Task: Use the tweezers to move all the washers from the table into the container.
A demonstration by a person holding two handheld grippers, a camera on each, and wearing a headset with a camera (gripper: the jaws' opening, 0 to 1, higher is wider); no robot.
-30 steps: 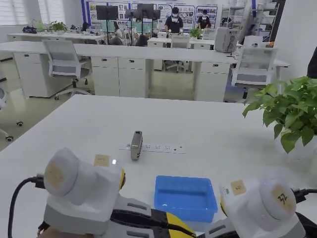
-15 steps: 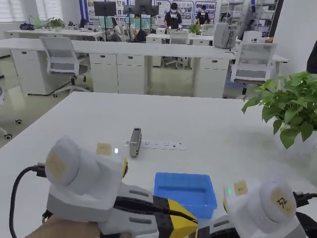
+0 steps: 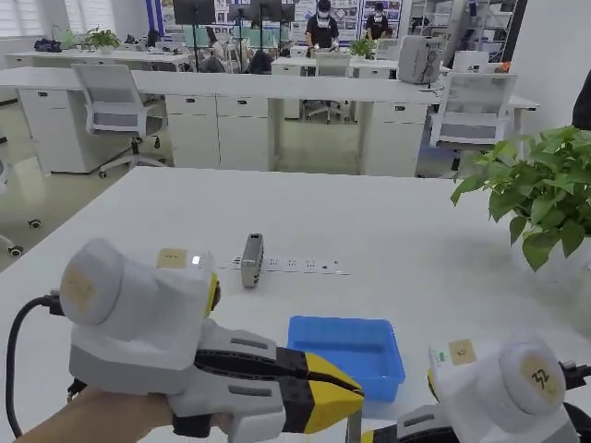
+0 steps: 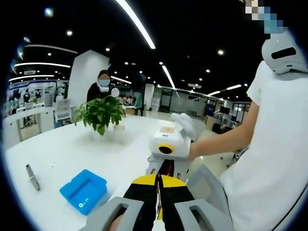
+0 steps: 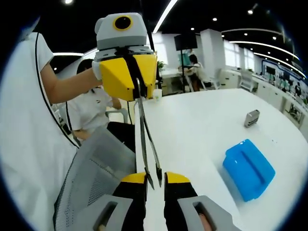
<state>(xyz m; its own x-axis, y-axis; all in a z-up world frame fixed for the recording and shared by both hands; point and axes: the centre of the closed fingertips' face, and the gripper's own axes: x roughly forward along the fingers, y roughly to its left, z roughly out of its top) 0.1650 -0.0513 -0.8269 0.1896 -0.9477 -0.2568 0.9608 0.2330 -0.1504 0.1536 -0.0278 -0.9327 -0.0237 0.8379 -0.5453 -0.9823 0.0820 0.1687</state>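
Right gripper view: right gripper [image 5: 156, 179] spread, tips of the tweezers [image 5: 146, 139] in the gap, contact with either pad hard to judge; far end pinched in the yellow jaws of the left gripper [image 5: 136, 94], blue container [image 5: 248, 168] off to the right on the white table [image 5: 202, 125]. Left gripper view: own jaws pressed together, container low on the left, potted plant [image 4: 100, 113] beyond. Head view: container on the table just past both grippers, power strip [image 3: 291, 266] farther back.
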